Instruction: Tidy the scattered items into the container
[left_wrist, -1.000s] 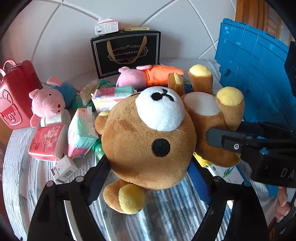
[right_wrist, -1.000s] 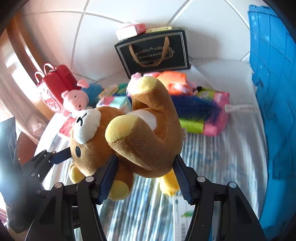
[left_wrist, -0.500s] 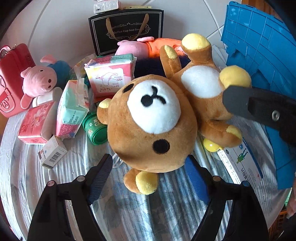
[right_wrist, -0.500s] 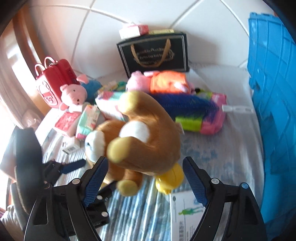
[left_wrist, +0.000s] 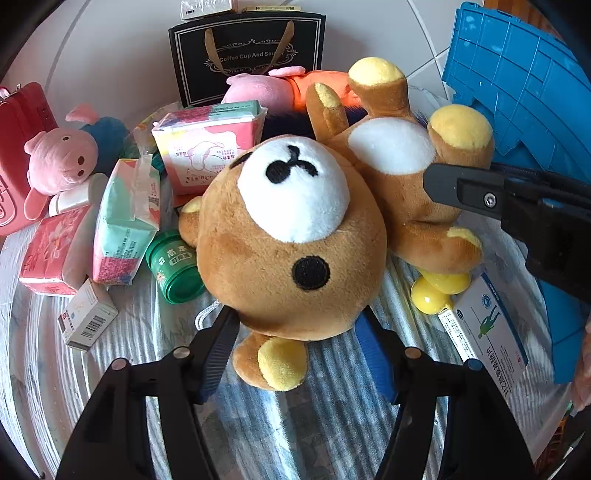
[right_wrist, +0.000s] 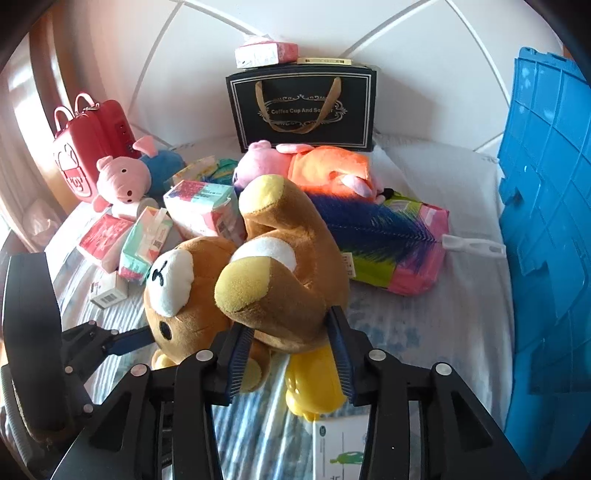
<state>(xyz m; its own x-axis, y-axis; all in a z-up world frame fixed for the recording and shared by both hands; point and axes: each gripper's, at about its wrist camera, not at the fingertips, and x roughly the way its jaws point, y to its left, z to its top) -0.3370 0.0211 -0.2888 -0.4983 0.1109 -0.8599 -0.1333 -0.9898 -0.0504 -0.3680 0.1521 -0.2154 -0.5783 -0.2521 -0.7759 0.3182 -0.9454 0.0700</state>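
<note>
A brown teddy bear (left_wrist: 288, 229) lies on its back on the striped cloth, head toward the left wrist camera. My left gripper (left_wrist: 295, 325) is closing, and its pads press both sides of the lower head. In the right wrist view one left fingertip (right_wrist: 129, 339) touches the head from the left. My right gripper (right_wrist: 288, 339) is closing too, with its pads squeezing the raised leg of the bear (right_wrist: 280, 295). The blue crate (left_wrist: 517, 92) (right_wrist: 546, 221) stands at the right edge.
Behind the bear lie tissue packs (left_wrist: 125, 221), a green jar (left_wrist: 173, 266), a small white box (left_wrist: 86, 319), two pink pig plushes (right_wrist: 122, 181), a blue feather duster (right_wrist: 373, 225) and a black gift bag (right_wrist: 303, 107). A yellow toy (right_wrist: 314, 387) and a medicine box (left_wrist: 487, 332) lie under the bear's leg. A red case (right_wrist: 88, 144) stands far left.
The bear went from lifted to lying on the cloth. The right jaws let it go, then closed on its leg. The left jaws narrowed onto the head.
</note>
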